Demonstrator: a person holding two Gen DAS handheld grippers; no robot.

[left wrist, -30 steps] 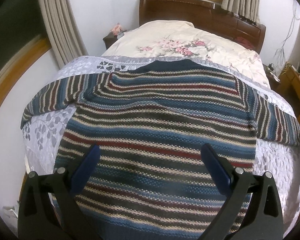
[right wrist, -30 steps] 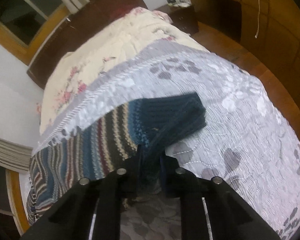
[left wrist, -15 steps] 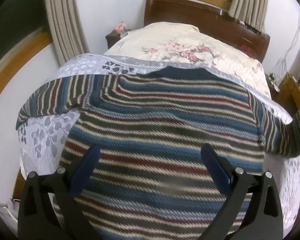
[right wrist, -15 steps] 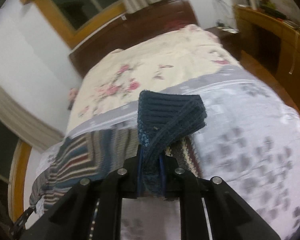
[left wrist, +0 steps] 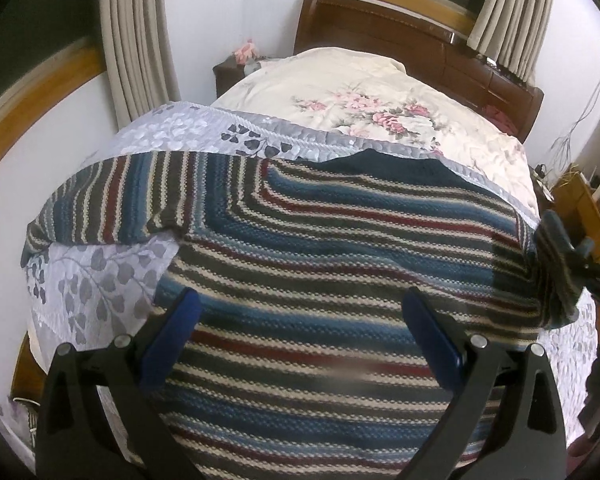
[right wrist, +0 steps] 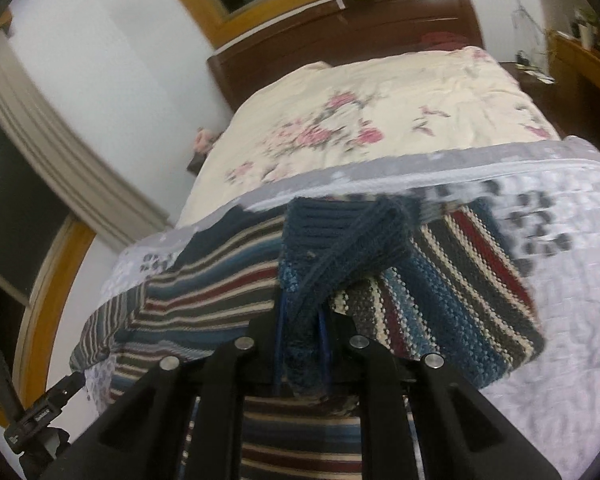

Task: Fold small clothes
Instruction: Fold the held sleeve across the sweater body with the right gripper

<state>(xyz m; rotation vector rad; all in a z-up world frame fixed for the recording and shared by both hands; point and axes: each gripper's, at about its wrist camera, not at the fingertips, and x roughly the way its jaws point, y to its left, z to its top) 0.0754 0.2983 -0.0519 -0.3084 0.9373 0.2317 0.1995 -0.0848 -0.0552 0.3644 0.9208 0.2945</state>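
We work over the bed (left wrist: 380, 92), whose grey leaf-print coverlet (left wrist: 100, 284) fills the lower half of both frames. On it the striped sweater (left wrist: 320, 264) lies flat across the centre of the left wrist view, its left sleeve (left wrist: 112, 204) spread toward the left edge. The right sleeve (right wrist: 452, 292) is lifted at centre right of the right wrist view, its dark blue cuff (right wrist: 340, 248) pinched in the right gripper (right wrist: 302, 340), jaws clamped on the knit. The left gripper (left wrist: 300, 320) hovers over the hem at lower centre, jaws wide apart and holding nothing.

To fold well, we judge we should carry the cuff straight across the chest, keep the sleeve untwisted, and lay it with stripes level. The left gripper could pin the body so it does not drag.

We can read no brand, label or writing anywhere.
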